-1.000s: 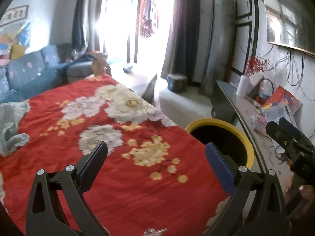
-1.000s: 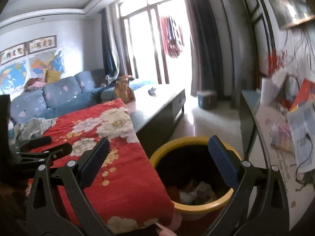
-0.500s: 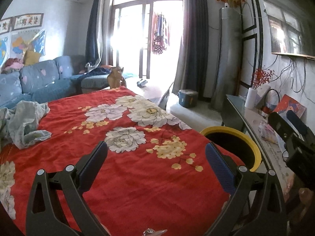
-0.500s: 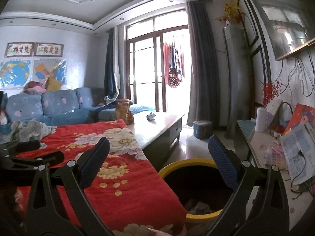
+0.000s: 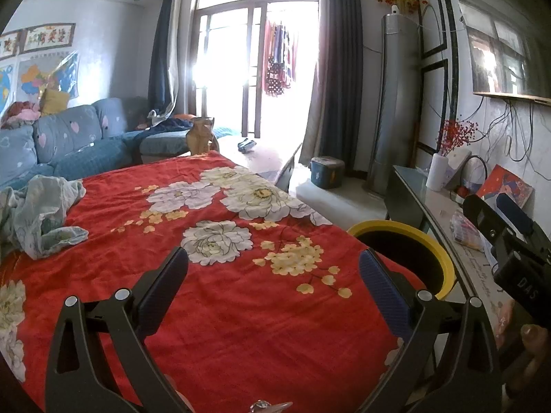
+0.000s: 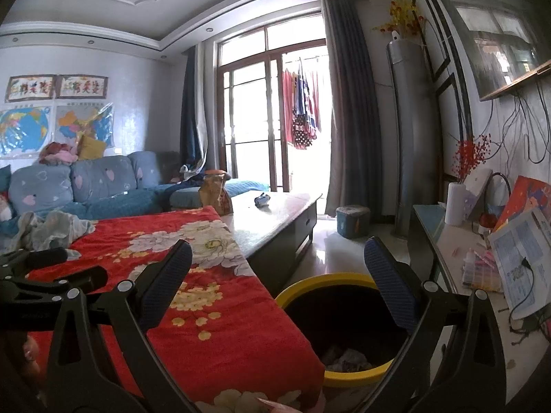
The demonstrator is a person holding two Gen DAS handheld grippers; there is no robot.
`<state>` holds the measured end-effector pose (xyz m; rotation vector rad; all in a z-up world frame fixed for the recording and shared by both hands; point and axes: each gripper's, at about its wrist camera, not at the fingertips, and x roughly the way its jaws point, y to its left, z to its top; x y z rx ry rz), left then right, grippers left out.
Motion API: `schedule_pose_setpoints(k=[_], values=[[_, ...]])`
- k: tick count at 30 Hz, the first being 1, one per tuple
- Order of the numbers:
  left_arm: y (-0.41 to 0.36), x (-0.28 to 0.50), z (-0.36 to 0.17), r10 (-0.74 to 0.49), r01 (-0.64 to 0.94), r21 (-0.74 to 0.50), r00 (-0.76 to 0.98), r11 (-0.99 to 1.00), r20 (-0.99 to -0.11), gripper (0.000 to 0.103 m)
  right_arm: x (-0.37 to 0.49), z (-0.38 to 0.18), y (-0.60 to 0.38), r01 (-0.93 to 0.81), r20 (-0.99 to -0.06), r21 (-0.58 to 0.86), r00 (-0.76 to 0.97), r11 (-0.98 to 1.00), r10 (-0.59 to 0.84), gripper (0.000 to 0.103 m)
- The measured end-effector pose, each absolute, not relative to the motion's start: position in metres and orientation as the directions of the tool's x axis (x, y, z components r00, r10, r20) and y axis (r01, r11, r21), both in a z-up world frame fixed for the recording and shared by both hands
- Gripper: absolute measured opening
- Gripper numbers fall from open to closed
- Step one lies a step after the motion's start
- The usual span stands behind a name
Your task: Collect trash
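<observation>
**Bin Holds Scraps, Both Tools Empty**

Beside the red floral cloth [image 6: 224,327] that covers the tabletop stands the yellow-rimmed bin [image 6: 344,375], and crumpled trash [image 6: 347,358] lies at its bottom, so some collecting looks done. The left tool [image 5: 273,277] hangs over the cloth with its jaws spread wide and nothing between them; the right tool [image 6: 279,266] hangs near the bin, equally spread and empty. No loose litter shows on the cloth, only a bundled grey-green garment [image 5: 44,213] at its far left. Whether more trash remains elsewhere cannot be told; the task seems near its end.

wrinkled cloth bedspread [image 5: 241,309]; glossy plastic bin [image 6: 344,280]
</observation>
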<state>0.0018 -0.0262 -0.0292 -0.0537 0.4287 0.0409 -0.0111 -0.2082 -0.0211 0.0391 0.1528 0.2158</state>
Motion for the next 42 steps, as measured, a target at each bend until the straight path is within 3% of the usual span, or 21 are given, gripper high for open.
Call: schedule_pose_setpoints(k=[42], values=[[-0.029, 0.0044, -0.0289, 0.029, -0.055, -0.047, 0.902, 0.997, -0.431, 0.097, -0.0116, -0.0226, -0.2098, -0.211, -0.152, 0.061, 0.964, 0.976, 0.218, 0.092]])
